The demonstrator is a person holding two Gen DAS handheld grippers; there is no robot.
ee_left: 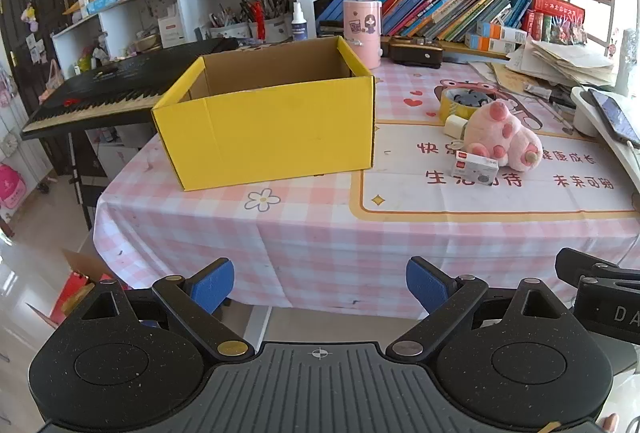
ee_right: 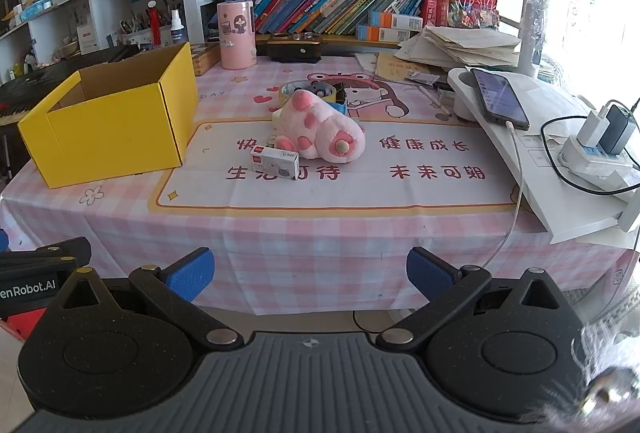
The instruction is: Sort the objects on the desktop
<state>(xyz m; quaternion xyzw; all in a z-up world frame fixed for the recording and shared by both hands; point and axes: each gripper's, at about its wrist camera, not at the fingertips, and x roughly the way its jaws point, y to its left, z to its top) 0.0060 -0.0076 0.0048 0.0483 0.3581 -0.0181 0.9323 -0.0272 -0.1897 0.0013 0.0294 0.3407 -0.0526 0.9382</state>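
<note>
both my grippers, left gripper and right gripper, gape wide and empty; grabbing the pink plush paw right of the yellow box could knock the small staple box touching it.

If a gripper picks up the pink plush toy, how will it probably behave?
The pink plush toy looks soft and stuffed, so it probably squashes under the pads and weighs little. Its rounded body may sag or turn in a narrow grip. Breaking seems unlikely.

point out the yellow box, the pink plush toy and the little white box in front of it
yellow box [ee_left: 272, 137], left wrist view, front wall
pink plush toy [ee_right: 320, 133], right wrist view, body
small white box [ee_right: 275, 163], right wrist view, front face
</note>
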